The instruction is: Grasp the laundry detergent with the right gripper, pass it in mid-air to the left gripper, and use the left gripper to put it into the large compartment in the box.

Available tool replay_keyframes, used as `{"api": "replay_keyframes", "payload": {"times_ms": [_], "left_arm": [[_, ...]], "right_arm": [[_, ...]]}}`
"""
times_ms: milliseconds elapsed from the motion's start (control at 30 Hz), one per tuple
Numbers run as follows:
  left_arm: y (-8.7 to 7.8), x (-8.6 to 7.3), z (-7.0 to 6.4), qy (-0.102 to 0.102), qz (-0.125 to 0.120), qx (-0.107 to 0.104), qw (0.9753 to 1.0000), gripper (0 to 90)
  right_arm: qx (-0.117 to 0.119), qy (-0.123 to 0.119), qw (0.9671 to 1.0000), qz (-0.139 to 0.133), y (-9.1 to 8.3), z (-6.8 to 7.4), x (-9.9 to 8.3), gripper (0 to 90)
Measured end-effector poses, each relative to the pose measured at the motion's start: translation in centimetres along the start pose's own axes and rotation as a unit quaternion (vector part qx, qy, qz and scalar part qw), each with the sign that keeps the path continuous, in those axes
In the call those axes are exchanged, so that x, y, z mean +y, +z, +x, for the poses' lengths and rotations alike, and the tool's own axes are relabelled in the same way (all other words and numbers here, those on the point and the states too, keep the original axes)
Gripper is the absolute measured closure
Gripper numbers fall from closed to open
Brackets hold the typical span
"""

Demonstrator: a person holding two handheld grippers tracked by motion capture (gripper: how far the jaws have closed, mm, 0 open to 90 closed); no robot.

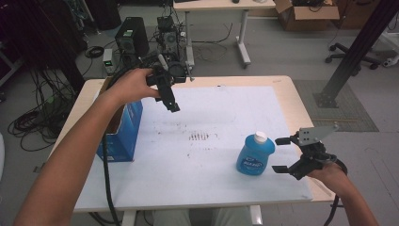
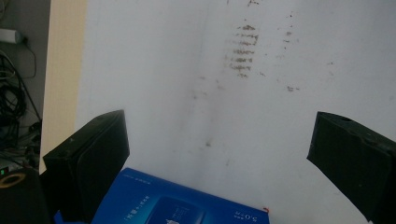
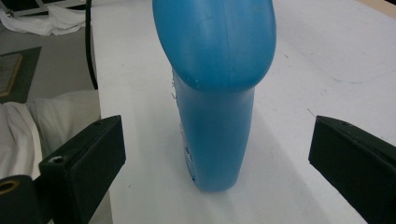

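The blue bottle [image 1: 254, 154] stands upright on the white surface [image 1: 207, 160], toward the right front part, its white cap [image 1: 260, 137] on top. Right beside it, the right gripper [image 1: 283, 154] sits level with the bottle, jaws spread wide, one on the far side and one on the near side, neither touching the plastic. From the right gripper view the bottle [image 3: 215, 93] stands square in the gap between the two black jaws, with clear space on both sides. Over on the left, the left gripper [image 1: 172, 104] hangs in the air above the surface, angled down, jaws spread too and pinching nothing. Just beneath and beside it stands an open blue box [image 1: 123, 132] at the surface's left edge; its top edge [image 2: 177, 205] peeks in between the jaws. Brown smudges [image 1: 198, 137] mark the middle of the surface.
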State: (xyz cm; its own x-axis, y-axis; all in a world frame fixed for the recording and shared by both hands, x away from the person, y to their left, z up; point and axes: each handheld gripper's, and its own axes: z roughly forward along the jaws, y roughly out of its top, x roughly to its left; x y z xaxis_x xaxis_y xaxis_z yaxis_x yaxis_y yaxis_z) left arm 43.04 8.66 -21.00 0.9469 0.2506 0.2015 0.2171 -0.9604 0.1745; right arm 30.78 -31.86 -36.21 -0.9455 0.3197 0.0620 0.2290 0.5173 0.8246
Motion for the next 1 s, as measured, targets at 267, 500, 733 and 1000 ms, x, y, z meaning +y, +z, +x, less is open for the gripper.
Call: {"api": "replay_keyframes", "payload": {"times_ms": [267,500,733,1000], "left_arm": [[0.2,0.1,0.0,0.001,0.001,-0.001,1.0,5.5],[0.4,0.0,-0.1,-0.001,0.002,-0.004,1.0,5.7],[0.4,0.1,-0.1,-0.002,0.0,-0.004,1.0,5.7],[0.3,0.0,0.0,-0.001,0.002,-0.003,1.0,5.7]], "right_arm": [[0.001,0.005,1.0,-0.003,0.6,-0.3,-0.4,3.4],[0.002,0.005,0.9999,-0.009,1.2,-0.4,-0.8,3.5],[0.007,0.002,0.9999,-0.008,2.1,-0.4,-0.5,3.5],[0.009,0.001,0.9999,-0.007,2.9,-0.6,-0.5,3.6]]}}
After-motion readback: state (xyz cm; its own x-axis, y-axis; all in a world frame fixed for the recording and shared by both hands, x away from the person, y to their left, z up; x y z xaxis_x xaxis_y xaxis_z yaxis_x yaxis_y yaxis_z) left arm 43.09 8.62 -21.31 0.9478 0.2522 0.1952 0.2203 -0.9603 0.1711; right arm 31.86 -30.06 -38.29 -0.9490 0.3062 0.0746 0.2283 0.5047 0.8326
